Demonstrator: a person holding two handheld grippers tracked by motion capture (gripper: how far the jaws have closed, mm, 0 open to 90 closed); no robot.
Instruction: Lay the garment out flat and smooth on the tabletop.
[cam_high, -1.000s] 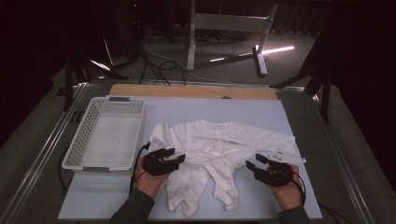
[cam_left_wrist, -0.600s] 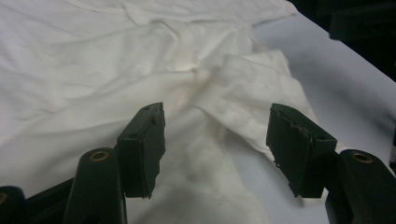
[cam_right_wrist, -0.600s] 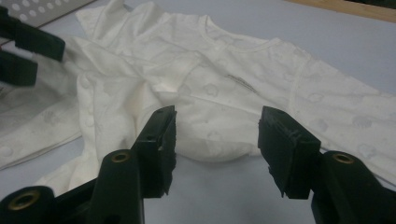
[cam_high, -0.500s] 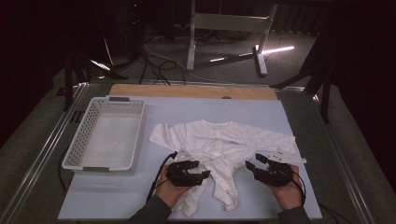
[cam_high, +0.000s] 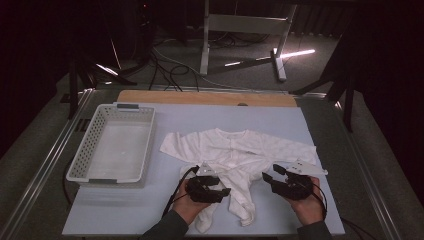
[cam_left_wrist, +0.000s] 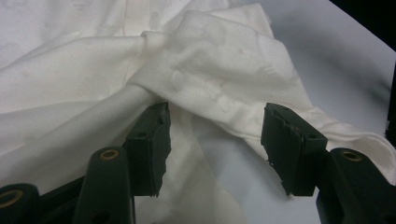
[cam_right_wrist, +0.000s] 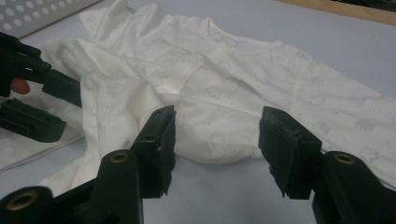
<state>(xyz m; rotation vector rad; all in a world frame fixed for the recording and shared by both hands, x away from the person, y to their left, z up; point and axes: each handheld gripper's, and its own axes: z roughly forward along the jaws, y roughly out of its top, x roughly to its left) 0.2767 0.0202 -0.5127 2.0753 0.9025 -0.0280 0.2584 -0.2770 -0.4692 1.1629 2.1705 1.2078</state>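
Jaws of both grippers stood open beside the soft, limp white baby suit (cam_high: 235, 155); best pinched at a leg fold.

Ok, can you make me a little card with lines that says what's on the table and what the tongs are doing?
clothing: white baby suit, spread out and rumpled on the blue mat
basket: white basket left of the suit, nothing in it
left tongs: open, jaws on either side of a fold of the suit's legs
right tongs: open, in front of the suit's edge, not gripping
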